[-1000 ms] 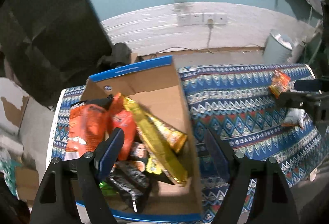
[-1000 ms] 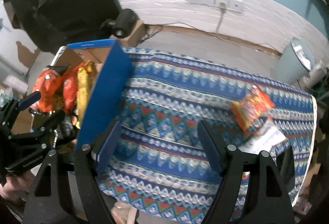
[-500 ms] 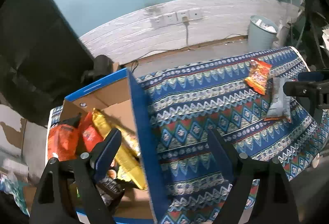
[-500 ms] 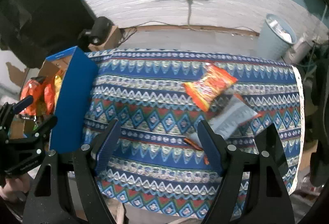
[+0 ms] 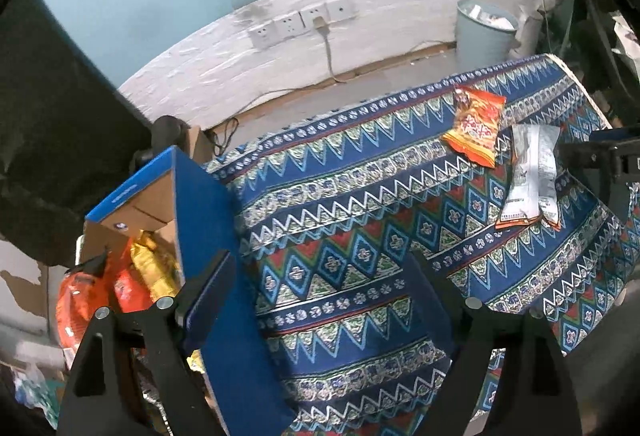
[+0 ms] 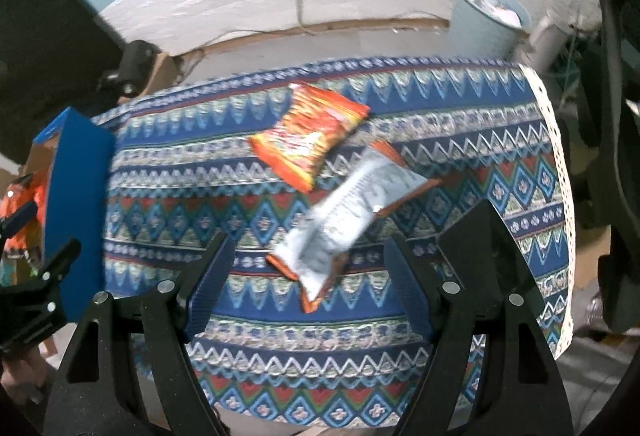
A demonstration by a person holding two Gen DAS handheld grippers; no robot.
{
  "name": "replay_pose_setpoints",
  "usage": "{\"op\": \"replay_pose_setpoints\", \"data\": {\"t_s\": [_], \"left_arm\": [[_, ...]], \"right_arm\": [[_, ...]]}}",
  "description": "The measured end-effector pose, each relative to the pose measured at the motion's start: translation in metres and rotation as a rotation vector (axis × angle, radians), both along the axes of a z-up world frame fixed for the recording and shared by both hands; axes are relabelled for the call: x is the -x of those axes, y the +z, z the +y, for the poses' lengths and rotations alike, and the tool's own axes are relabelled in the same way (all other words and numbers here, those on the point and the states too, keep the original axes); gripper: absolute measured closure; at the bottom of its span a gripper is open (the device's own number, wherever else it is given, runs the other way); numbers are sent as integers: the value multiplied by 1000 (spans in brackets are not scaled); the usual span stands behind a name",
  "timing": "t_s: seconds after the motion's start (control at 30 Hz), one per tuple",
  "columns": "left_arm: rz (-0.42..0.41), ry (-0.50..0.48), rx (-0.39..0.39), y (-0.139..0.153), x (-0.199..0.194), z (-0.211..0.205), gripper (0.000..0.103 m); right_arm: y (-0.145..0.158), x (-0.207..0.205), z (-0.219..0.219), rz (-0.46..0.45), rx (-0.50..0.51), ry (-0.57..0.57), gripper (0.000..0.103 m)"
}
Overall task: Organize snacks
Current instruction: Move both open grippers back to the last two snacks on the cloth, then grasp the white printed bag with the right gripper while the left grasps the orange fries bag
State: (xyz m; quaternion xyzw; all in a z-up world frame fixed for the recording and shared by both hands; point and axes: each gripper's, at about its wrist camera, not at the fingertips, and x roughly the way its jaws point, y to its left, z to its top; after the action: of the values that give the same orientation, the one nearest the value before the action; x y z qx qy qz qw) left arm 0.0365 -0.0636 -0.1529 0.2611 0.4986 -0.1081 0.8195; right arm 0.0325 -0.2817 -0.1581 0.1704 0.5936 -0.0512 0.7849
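A: The cloth [image 6: 460, 124] is blue with red diamonds and white zigzags. And the packets?
B: One orange-red bag [image 6: 308, 132], one silver pouch [image 6: 352, 212] edged orange. The box [image 5: 208, 220] is blue outside, brown inside.

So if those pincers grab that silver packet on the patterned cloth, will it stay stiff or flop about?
Probably floppy: the silver packet lies flat and creased on the patterned cloth. It looks thin, so likely light. Its shiny foil may be slippery, so it could slide out of the open right gripper.
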Motion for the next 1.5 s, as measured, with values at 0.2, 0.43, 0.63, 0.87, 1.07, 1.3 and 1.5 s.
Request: {"op": "replay_pose_setpoints", "data": {"t_s": [0.2,0.43,0.63,0.87,1.07,1.3,1.5], "left_arm": [[18,-9,-25,-20,-7,-6,16],[47,3,-31,-38,-19,-5,16],[70,18,-23,-49,-29,-2,16],[96,19,-24,-62,-37,-8,16],[119,10,-29,-74,-44,-23,16],[149,5,29,-78,-45,-40,16],[182,29,108,-81,-46,-50,16]], "right_arm": [[-28,-6,-14,43,-18,-57,27],[-61,-13,-22,91,-52,-90,27],[-80,-21,-19,129,-47,-88,27],[-93,-26,-13,134,-30,-30,27],[-99,-31,-1,141,-45,64,60],[-79,-26,-5,101,49,124,66],[-57,-27,-29,58,89,101,66]]}}
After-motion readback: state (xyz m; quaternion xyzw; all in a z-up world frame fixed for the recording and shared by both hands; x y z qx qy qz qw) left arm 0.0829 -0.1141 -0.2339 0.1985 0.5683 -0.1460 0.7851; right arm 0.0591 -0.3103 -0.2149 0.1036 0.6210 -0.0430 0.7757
